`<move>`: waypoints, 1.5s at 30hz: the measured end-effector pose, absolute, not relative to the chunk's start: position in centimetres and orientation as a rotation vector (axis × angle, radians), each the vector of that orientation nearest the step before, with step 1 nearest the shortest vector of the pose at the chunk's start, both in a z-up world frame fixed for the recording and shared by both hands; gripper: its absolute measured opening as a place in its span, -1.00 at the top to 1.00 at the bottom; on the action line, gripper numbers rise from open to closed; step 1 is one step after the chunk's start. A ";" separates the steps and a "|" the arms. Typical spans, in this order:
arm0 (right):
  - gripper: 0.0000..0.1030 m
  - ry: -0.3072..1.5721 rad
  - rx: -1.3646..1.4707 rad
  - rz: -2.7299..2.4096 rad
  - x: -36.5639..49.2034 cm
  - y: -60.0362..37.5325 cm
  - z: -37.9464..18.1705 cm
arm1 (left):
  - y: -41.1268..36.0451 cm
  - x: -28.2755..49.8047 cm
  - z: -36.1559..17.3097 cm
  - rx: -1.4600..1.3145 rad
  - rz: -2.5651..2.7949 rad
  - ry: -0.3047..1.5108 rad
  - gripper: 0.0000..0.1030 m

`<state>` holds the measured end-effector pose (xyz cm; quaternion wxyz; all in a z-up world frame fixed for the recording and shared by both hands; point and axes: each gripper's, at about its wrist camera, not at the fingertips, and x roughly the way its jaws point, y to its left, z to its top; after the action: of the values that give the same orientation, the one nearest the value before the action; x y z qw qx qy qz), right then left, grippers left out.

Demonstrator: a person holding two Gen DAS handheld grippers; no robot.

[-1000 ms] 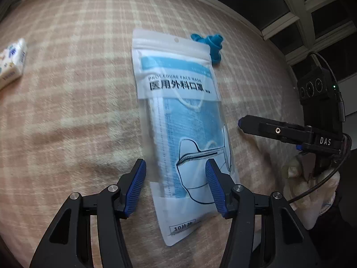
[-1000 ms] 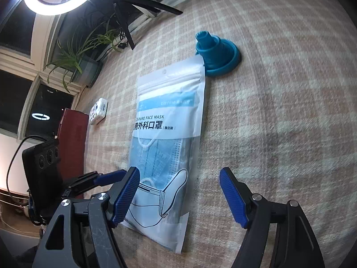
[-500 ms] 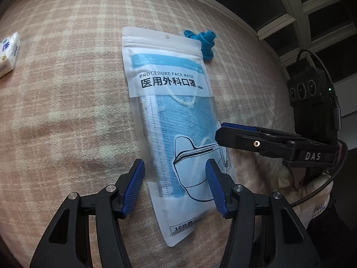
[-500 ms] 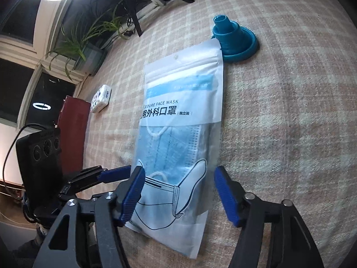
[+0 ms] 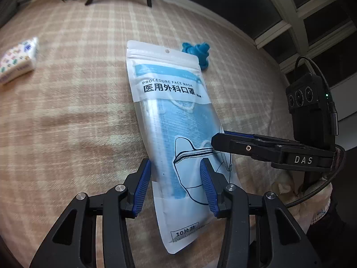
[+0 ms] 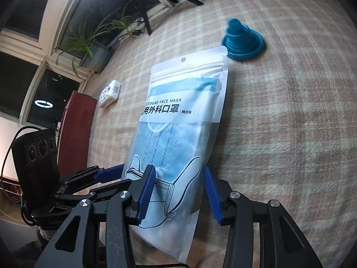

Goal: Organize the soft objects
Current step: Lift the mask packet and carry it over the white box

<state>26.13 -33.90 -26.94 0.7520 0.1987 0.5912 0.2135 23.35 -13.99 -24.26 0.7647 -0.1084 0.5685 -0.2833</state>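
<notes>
A clear and white pouch of blue face masks [image 5: 176, 120] lies lengthwise on the pink plaid blanket [image 5: 73, 116]; it also shows in the right wrist view [image 6: 178, 129]. My left gripper [image 5: 175, 178] is open, its blue pads straddling the pouch's lower part from the near end. My right gripper [image 6: 180, 183] is open too, its pads either side of the same lower end, the right edge of the pouch between them. The right gripper's fingers [image 5: 245, 147] reach in from the right over the pouch edge. Neither gripper is closed on the pouch.
A blue collapsible silicone funnel [image 6: 243, 42] lies just beyond the pouch's top right corner. A small printed tissue pack [image 5: 16, 63] lies far left on the blanket. A dark red panel [image 6: 75, 131] stands at the blanket's left edge. Potted plants and tripod legs [image 6: 145, 6] are behind.
The right gripper has moved in over the pouch's lower right edge and its jaws have narrowed around it. The left gripper's jaws have narrowed slightly and stay astride the pouch.
</notes>
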 end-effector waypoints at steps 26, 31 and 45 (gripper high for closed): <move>0.21 1.119 0.306 0.669 24.8 -18.5 -16.3 | 3.6 17.8 -14.5 -0.369 -0.429 0.926 0.15; 0.21 1.100 0.282 0.726 24.8 -13.3 -15.3 | 8.5 17.2 -13.4 -0.379 -0.375 0.882 0.15; 0.21 1.096 0.198 0.842 24.9 0.3 -14.8 | 20.0 16.3 -14.1 -0.441 -0.246 0.869 0.15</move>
<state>24.86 0.31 -14.76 0.7660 0.0910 0.5047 0.3877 16.32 19.99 -14.10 0.8764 -0.2113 0.4164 -0.1177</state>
